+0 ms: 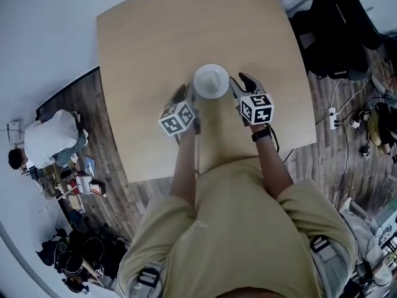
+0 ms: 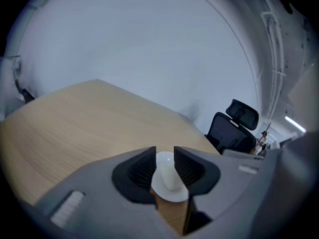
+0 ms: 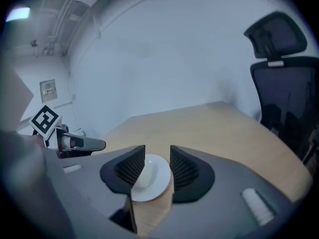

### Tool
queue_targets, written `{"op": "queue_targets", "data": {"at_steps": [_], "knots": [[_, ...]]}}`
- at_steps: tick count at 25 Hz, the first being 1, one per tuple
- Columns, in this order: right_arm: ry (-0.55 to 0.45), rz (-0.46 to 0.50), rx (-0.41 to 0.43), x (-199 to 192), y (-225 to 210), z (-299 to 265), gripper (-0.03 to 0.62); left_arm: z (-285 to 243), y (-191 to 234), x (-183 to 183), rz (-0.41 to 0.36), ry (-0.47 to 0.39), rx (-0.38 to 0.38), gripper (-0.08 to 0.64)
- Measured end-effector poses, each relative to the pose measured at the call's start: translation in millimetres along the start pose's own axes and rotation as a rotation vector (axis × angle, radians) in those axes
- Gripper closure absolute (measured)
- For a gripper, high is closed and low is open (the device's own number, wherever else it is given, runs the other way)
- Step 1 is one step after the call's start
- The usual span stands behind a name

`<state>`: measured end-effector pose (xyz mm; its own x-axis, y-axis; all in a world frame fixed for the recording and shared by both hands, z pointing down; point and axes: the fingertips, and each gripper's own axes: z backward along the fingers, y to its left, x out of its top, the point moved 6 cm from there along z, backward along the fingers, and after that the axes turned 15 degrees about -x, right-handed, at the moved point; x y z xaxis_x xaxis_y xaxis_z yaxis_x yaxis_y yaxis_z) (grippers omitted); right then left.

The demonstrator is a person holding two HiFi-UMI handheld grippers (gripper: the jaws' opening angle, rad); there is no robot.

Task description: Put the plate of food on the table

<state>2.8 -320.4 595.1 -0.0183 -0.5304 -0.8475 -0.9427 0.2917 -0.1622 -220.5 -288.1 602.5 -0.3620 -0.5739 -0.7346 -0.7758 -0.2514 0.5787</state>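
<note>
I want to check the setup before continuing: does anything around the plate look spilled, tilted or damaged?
Nothing stands out. The white plate looks level on the table, between the left claw and the right claw. No spill, crack or stray item shows around it.

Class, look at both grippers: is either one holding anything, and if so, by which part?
Nothing appears held. The left gripper and right gripper have jaws apart; the plate lies on the table just beyond them.
</note>
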Motion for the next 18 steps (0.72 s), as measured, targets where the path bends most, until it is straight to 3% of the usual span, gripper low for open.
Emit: {"op": "queue_targets", "data": {"at_steps": [3, 7, 18], "knots": [[-0.143, 0.086, -0.001, 22, 17, 35, 0.443, 25, -23, 9, -0.137, -0.044, -0.013, 0.451], [-0.26, 0.141, -0.015, 36, 35, 78, 0.462, 60, -52, 15, -0.316, -0.088, -0.017, 0.449], [-0.368, 0.13, -0.129, 30, 52, 158, 0.568, 142, -88, 10, -0.454, -0.212, 0.016, 0.552]]}}
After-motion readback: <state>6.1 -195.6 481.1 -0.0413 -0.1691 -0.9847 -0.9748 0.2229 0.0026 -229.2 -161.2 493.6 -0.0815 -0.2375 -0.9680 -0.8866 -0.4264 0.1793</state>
